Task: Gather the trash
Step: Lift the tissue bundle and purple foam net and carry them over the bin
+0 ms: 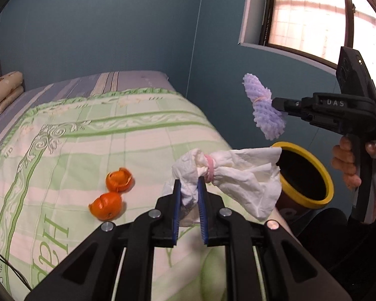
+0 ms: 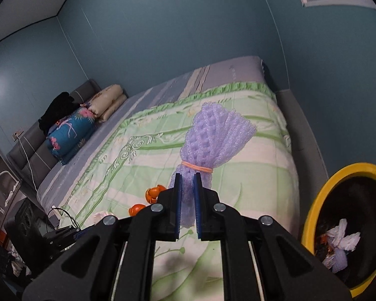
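My left gripper (image 1: 189, 184) is shut on a white tissue bundle (image 1: 238, 175) tied with a pink band, held above the bed's right edge. My right gripper (image 2: 187, 178) is shut on a purple foam net (image 2: 213, 140) tied with an orange band; the net also shows in the left wrist view (image 1: 263, 107), held in the air above the yellow-rimmed bin (image 1: 310, 175). The bin (image 2: 338, 225) holds several pieces of trash. Two orange peels (image 1: 112, 188) lie on the green quilt (image 1: 87, 138), to the left of my left gripper; they also show in the right wrist view (image 2: 150, 198).
The bed runs along a blue wall (image 1: 112, 25), with pillows (image 2: 87, 120) at its head. A window (image 1: 325, 12) is at the upper right. A speaker and cables (image 2: 37, 228) sit beside the bed at the lower left of the right wrist view.
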